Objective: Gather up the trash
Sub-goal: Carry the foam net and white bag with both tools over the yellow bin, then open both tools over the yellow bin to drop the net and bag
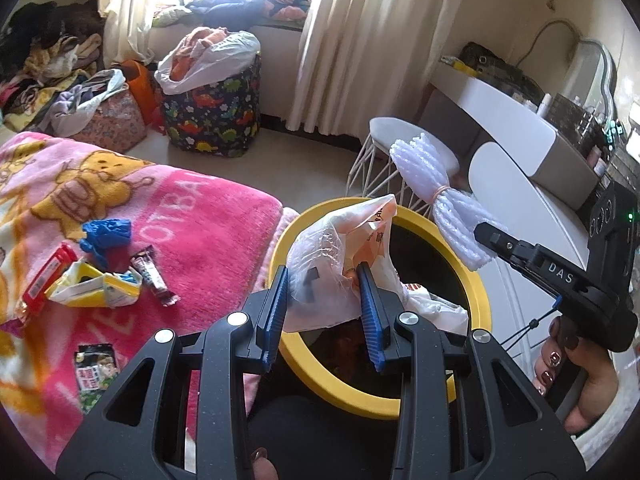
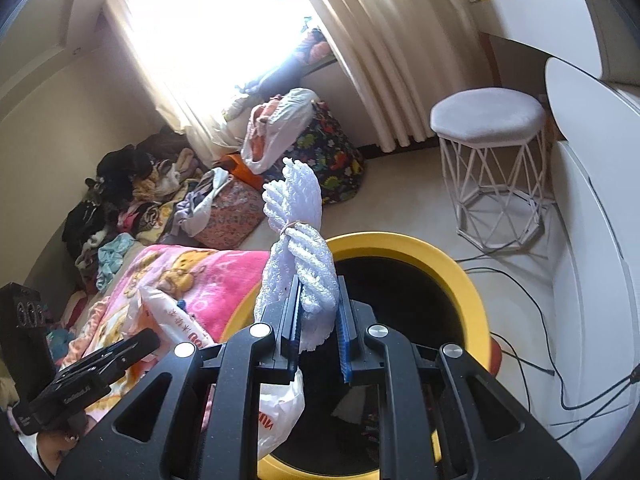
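A yellow-rimmed black bin [image 1: 478, 280] [image 2: 448, 264] stands beside the bed. My left gripper [image 1: 324, 276] is shut on a crumpled clear plastic bag [image 1: 332, 248] held over the bin's near-left rim; the bag also shows in the right wrist view [image 2: 176, 320]. My right gripper [image 2: 318, 296] is shut on a white foam net bundle [image 2: 298, 216] tied with a rubber band, held above the bin; it also shows in the left wrist view [image 1: 432, 196]. Wrappers [image 1: 96, 284], a blue glove [image 1: 106, 234] and a green snack packet [image 1: 94, 372] lie on the pink blanket [image 1: 200, 220].
A white wire-frame stool [image 2: 492, 168] stands beyond the bin, a white dresser [image 1: 520, 120] to the right. A dinosaur-print basket [image 1: 216, 112] and clothes piles [image 1: 48, 64] sit by the window. Cables [image 2: 560, 360] run on the floor right of the bin.
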`<control>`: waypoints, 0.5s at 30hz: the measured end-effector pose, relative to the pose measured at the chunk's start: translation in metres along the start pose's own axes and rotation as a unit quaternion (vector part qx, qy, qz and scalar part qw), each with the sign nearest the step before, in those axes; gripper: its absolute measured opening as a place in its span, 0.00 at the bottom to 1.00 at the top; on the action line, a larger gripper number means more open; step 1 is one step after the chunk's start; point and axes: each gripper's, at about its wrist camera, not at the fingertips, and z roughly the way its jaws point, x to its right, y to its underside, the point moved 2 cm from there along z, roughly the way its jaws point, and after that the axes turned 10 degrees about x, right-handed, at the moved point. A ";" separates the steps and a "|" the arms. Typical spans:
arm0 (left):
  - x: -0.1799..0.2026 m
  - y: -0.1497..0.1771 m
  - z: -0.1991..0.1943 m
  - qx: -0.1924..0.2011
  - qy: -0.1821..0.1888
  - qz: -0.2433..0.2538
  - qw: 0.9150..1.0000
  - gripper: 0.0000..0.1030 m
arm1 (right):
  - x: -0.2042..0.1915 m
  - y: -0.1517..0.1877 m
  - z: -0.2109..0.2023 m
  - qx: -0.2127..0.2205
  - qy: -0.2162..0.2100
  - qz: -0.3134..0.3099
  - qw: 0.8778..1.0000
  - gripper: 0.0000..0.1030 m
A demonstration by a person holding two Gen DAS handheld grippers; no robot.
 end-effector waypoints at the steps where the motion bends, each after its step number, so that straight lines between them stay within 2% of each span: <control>1: 0.001 0.001 0.002 -0.002 0.001 0.001 1.000 0.26 | 0.003 0.000 0.001 -0.001 0.003 0.001 1.000 0.14; 15: 0.005 0.019 0.026 -0.038 0.002 0.011 0.999 0.26 | 0.019 0.014 0.013 -0.038 0.028 0.013 0.999 0.15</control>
